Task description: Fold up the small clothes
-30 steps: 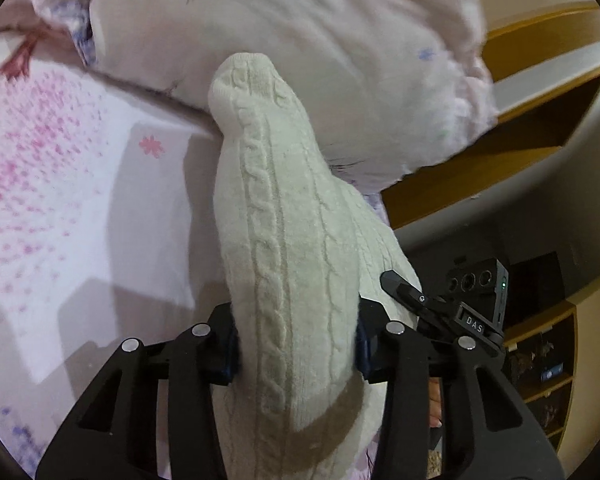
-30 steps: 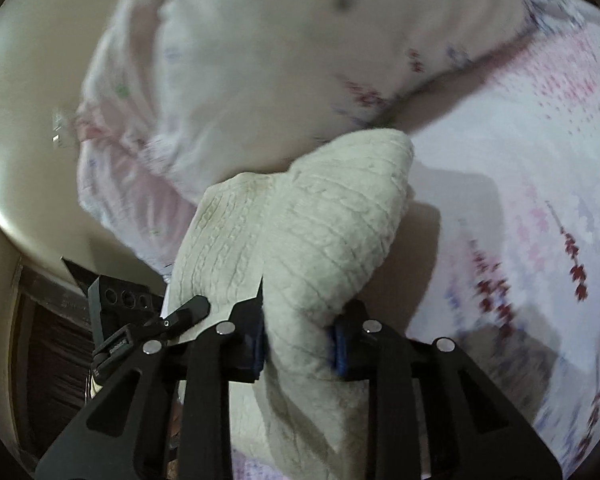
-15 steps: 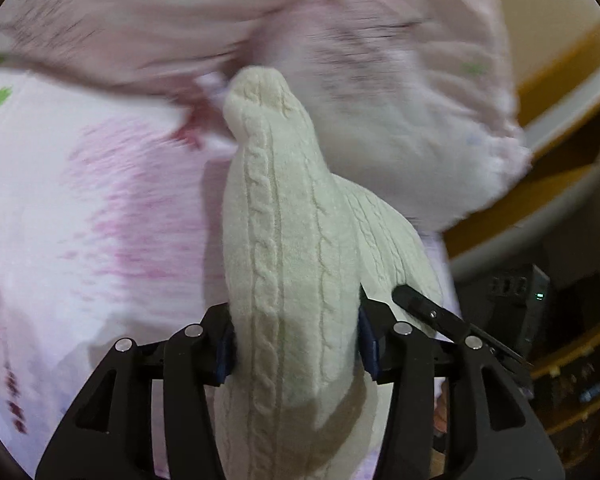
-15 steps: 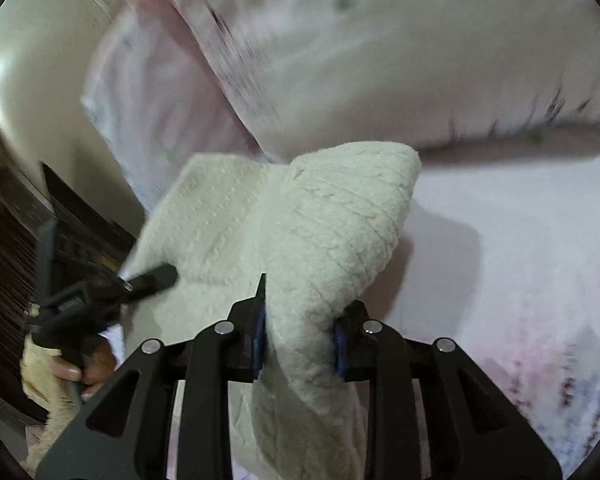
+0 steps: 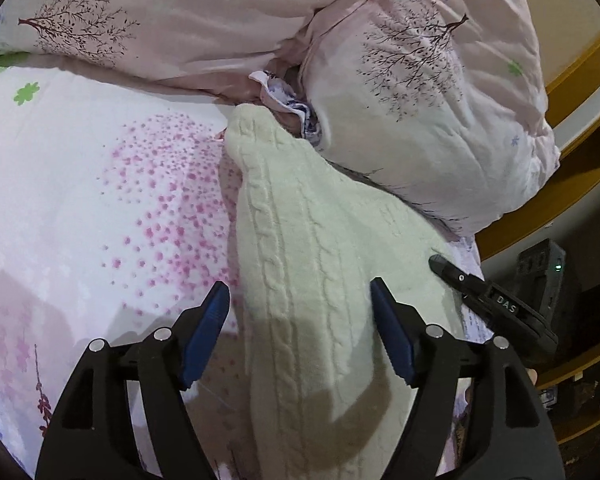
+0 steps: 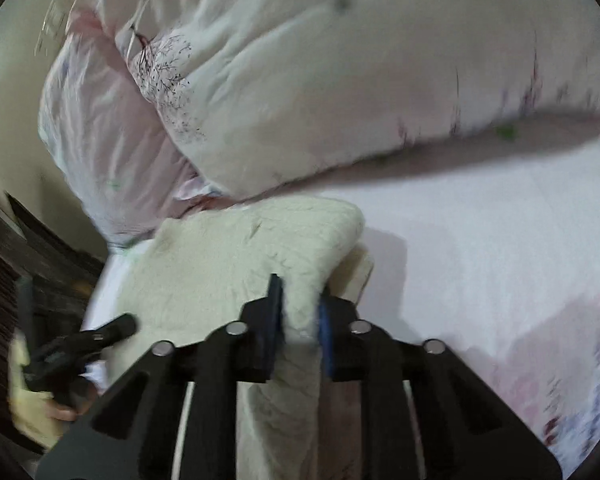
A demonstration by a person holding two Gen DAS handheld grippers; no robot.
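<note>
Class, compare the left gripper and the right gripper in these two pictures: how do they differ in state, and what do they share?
1. The left gripper stands open, its blue pads clear of the cream knitted garment; the right gripper is shut, pinching a fold of it.
2. The left has just been opening, the right closing.
Shared: both are black with blue pads, over the same garment on the floral bedsheet.

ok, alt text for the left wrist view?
The left gripper stands open around a cream cable-knit garment lying on a floral bedsheet, its blue pads clear of the fabric after the jaws have just opened. Pink pillows lie behind, and the right gripper reaches in from the right edge.
</note>
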